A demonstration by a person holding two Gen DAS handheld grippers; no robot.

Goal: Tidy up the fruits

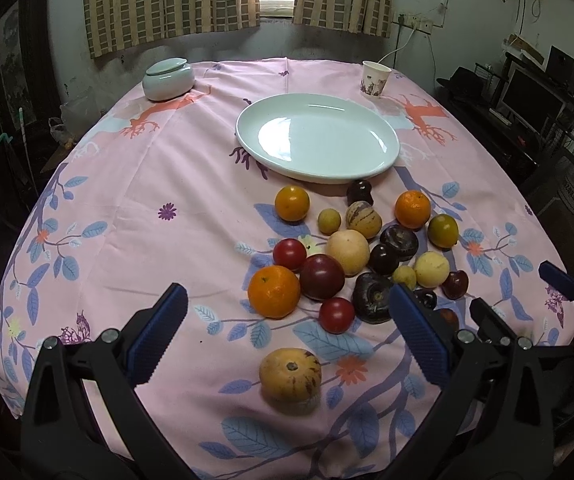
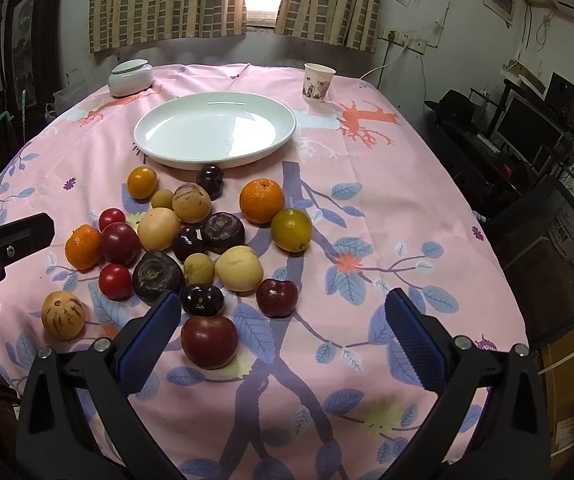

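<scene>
Fruits [image 2: 191,240]: oranges, red, dark purple and yellow pieces clustered loosely at frame centre-left. White oval plate [image 2: 215,130], empty, lies flat directly above the cluster.

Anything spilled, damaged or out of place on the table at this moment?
Nothing spilled or broken. The fruit pile lies loose on the tablecloth, and the white plate holds nothing yet. The lidded jar and paper cup stand upright.

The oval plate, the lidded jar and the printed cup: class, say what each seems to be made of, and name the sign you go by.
Oval plate: likely glazed ceramic, glossy pale surface with window glare.
Lidded jar: likely the same glazed ceramic, smooth pale sheen.
Printed cup: probably paper, thin matt wall with a printed pattern.
</scene>
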